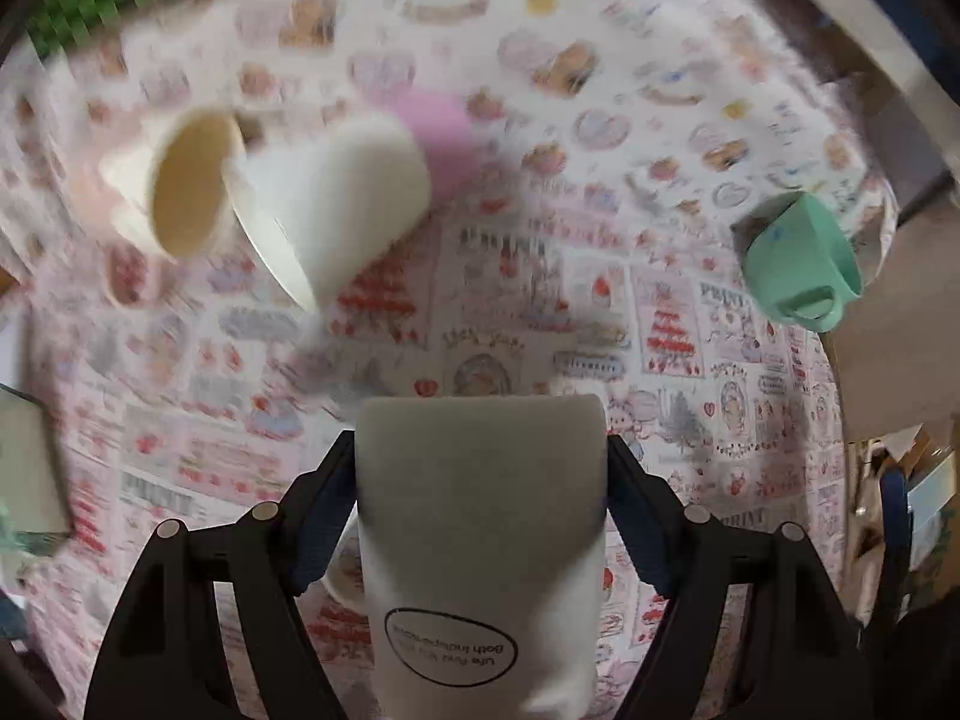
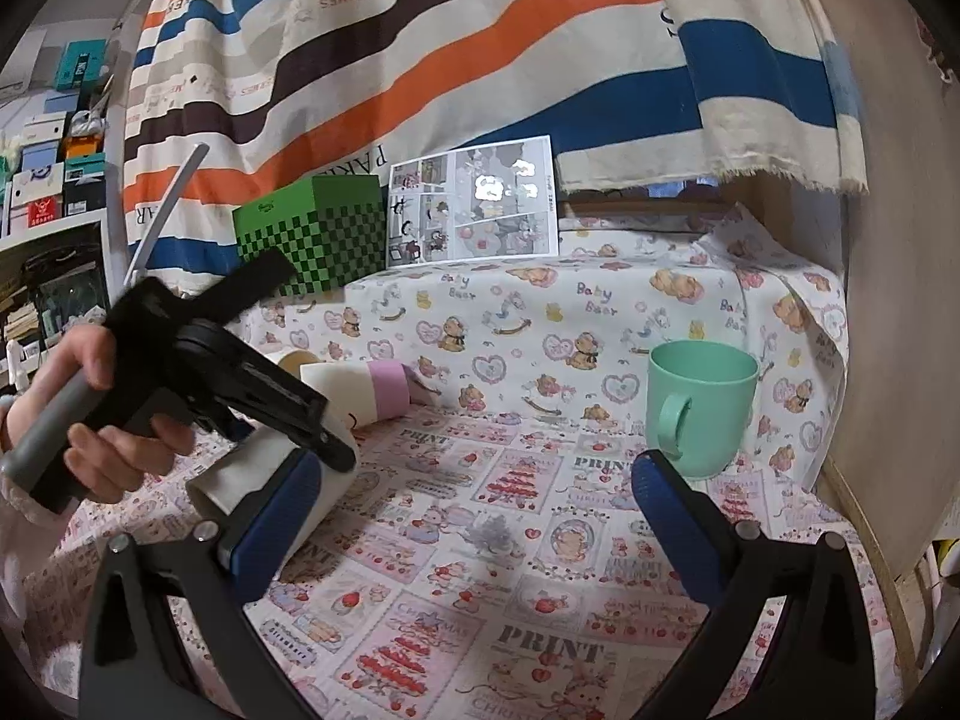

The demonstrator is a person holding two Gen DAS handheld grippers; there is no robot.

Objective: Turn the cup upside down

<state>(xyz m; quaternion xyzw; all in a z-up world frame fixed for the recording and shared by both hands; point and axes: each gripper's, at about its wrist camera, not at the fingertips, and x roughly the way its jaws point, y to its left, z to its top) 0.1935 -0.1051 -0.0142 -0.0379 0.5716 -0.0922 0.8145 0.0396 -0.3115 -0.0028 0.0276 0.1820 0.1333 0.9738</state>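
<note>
Two grippers: left gripper [image 1: 480,456] bottom centre of left wrist view; right gripper [image 2: 474,516] bottom of right wrist view
Left claw: closed round a white cup [image 1: 480,540], blue pads pressed on both its sides; cup fills lower centre of frame, oval printed label facing cam, text reads reversed; frame blurred
Same cup, right view: lower left, tilted, held off the cloth in the left gripper's black frame; a hand [image 2: 102,420] at far left grips the handle
Right claw: spread wide, nothing btwn the blue pads [image 2: 678,516]
Green mug [image 2: 699,405]: upright, right of centre in right view, handle toward cam, on the cloth just beyond the right pad; in left view at right edge
Other cups: cream cup [image 1: 192,186] and white-and-pink cup [image 1: 342,192] lying on their sides, upper left of left view, touching or overlapping, cannot tell which
Tablecloth [image 2: 480,570]: pink printed, covers table
Back of right view: green checked box [image 2: 312,234], comic sheet [image 2: 474,204] propped beside it, striped cloth [image 2: 450,42] hanging behind
</note>
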